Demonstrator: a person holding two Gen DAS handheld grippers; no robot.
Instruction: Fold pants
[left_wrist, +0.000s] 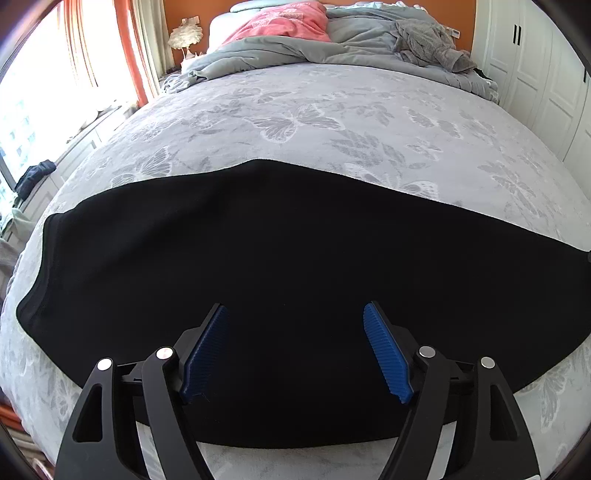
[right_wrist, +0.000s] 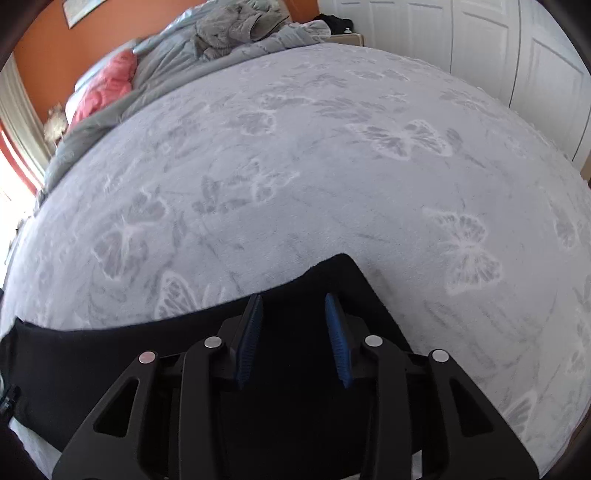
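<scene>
Across the bed (left_wrist: 295, 122) lie the black pants (left_wrist: 277, 240), flat, soft and limp. My left gripper (left_wrist: 295, 347) hovers wide open; my right gripper (right_wrist: 293, 332), half-closed, holds nothing. I'd pinch the far right corner.

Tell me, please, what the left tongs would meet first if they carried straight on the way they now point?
Most likely the black pants spread flat on the butterfly-print bedspread. The left tongs stand open above the dark cloth, with nothing else visible ahead of them; how far above it they hover is hard to judge.
</scene>
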